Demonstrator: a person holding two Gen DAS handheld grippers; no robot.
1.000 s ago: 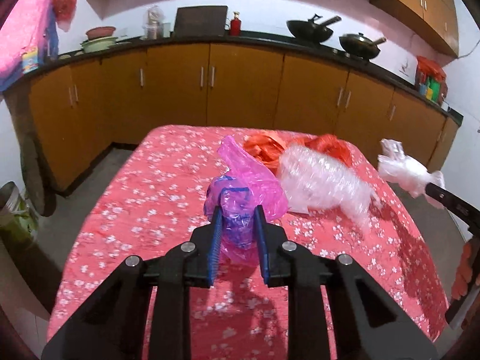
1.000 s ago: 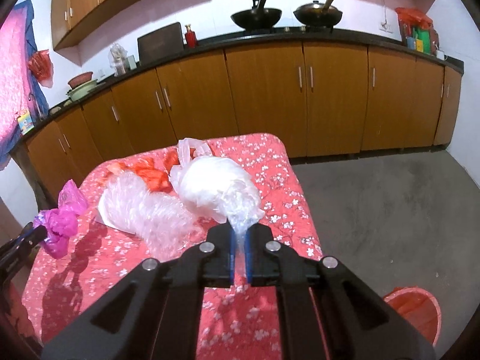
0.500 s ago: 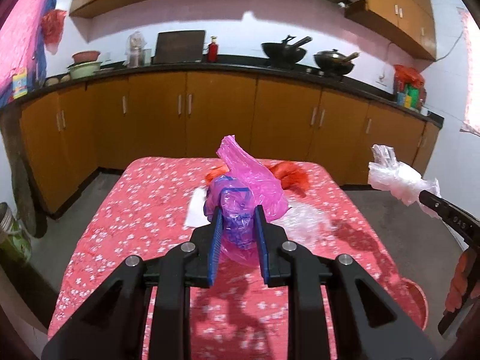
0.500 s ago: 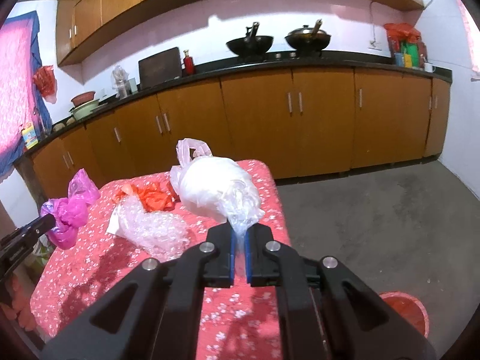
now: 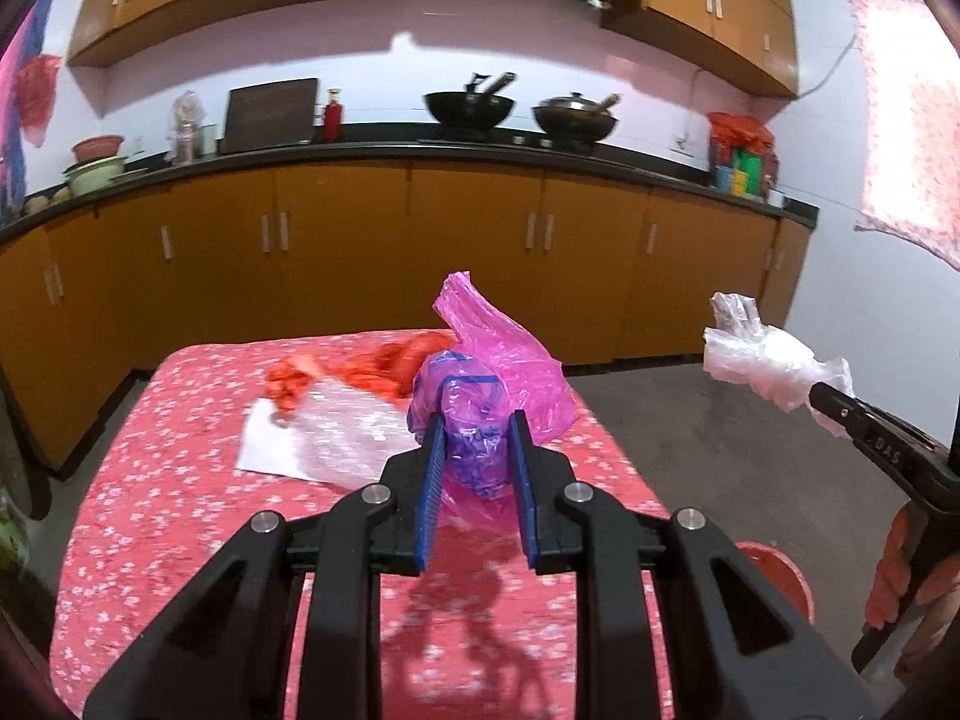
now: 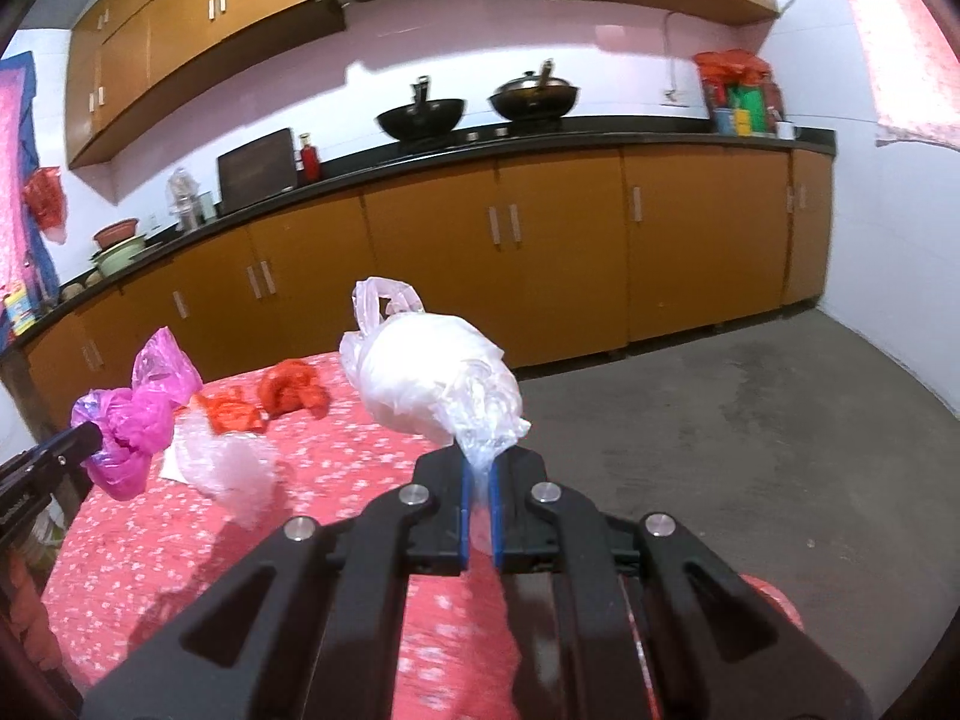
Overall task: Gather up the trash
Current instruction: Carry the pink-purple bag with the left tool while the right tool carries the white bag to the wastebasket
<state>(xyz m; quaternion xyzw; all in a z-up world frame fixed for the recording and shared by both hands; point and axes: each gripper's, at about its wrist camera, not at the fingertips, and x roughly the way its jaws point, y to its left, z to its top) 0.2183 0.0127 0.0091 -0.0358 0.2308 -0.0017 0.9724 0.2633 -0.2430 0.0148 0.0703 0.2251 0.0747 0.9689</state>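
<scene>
A: Largest first. What's there?

B: Table point(image 5: 180, 510) under a red floral cloth, brown cabinets point(image 5: 342, 252) behind it. Red bin point(image 5: 780, 576) on the floor off the table's right side, partly hidden.

A: The left gripper?

B: Left gripper point(image 5: 474, 450) raised above the table, jaws clamped on a crumpled pink bag point(image 5: 498, 366). The bag bulges between the blue pads and rises past them.

A: Right one?

B: Right gripper point(image 6: 478, 480) raised near the table's right edge, jaws pinched nearly together on the neck of a white bag point(image 6: 432, 372). The bag's bulk stands above the fingers.

A: Left on the table?

B: Clear crinkled plastic point(image 5: 342, 426) lying over a white sheet, and orange scraps point(image 5: 384, 366) just behind it, at the far end.
</scene>
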